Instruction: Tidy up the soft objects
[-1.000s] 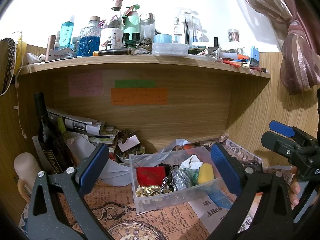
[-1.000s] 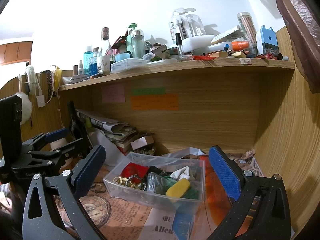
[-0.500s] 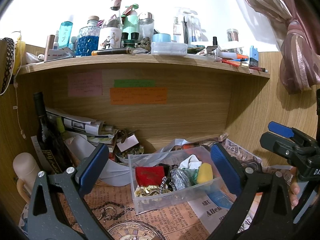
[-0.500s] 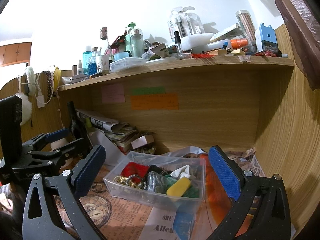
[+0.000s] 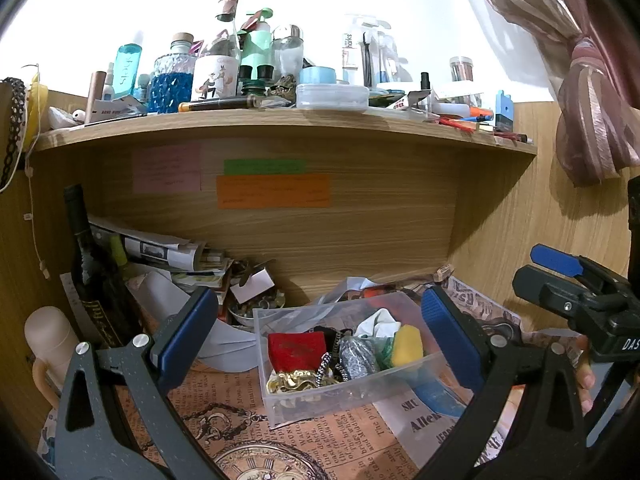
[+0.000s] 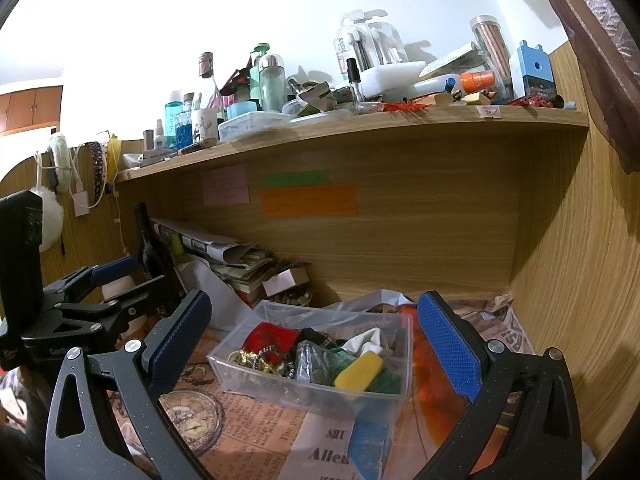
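A clear plastic bin (image 5: 280, 396) (image 6: 256, 380) sits on the newspaper-covered desk under a wooden shelf. It holds a red pouch (image 5: 296, 350) (image 6: 272, 336), a yellow sponge (image 5: 408, 346) (image 6: 358, 372), a white cloth (image 5: 378, 320) (image 6: 370, 340), a silvery pouch (image 5: 356, 360), green fabric (image 6: 386, 382) and gold and beaded jewellery (image 5: 296, 380). My left gripper (image 5: 320, 340) is open and empty, held before the bin. My right gripper (image 6: 316, 348) is open and empty, also facing the bin. Each gripper shows in the other's view, the right one (image 5: 576, 292) and the left one (image 6: 92, 292).
A dark wine bottle (image 5: 94, 280) and a beige flask (image 5: 52, 340) stand at the left. Rolled newspapers (image 5: 160, 248) and a bowl of small items (image 5: 260, 306) lie behind the bin. The upper shelf (image 5: 280, 120) is crowded with bottles. A curtain (image 5: 592, 128) hangs at right.
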Tool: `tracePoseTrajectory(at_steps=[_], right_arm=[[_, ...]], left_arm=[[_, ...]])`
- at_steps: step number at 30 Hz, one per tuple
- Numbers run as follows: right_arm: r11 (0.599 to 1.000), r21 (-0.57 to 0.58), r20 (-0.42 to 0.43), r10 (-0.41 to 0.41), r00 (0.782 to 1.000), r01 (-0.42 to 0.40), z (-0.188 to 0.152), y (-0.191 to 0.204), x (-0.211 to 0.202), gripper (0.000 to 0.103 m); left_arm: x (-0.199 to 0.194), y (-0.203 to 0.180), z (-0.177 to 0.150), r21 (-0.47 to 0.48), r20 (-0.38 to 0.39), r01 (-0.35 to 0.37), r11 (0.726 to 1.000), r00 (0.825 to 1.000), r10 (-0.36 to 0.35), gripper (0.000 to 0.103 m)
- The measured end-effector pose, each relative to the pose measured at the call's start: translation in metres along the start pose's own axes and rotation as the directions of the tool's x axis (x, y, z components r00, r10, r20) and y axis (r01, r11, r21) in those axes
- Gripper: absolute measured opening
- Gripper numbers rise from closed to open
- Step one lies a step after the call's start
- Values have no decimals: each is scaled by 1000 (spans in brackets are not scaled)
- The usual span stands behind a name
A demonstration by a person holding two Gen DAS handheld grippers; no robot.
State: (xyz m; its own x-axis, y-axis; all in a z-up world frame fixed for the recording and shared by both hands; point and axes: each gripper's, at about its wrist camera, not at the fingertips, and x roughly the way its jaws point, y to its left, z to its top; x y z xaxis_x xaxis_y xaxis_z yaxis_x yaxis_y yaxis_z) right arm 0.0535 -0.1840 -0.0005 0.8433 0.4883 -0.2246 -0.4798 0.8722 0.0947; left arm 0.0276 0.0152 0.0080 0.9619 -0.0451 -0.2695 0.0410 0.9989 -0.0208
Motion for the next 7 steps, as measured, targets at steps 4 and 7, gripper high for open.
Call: tracePoseTrajectory(at_steps=[4, 7], right_arm=[[1000, -1, -5, -5, 1000, 5, 0, 4, 2, 103], [1000, 0, -10, -6, 1000, 6, -1, 4, 3, 103]], left_arm=[[0, 2, 0, 3, 3, 12, 1000, 1000, -12, 103], [0, 5, 0, 3, 0, 22, 1000, 1000, -22, 103]])
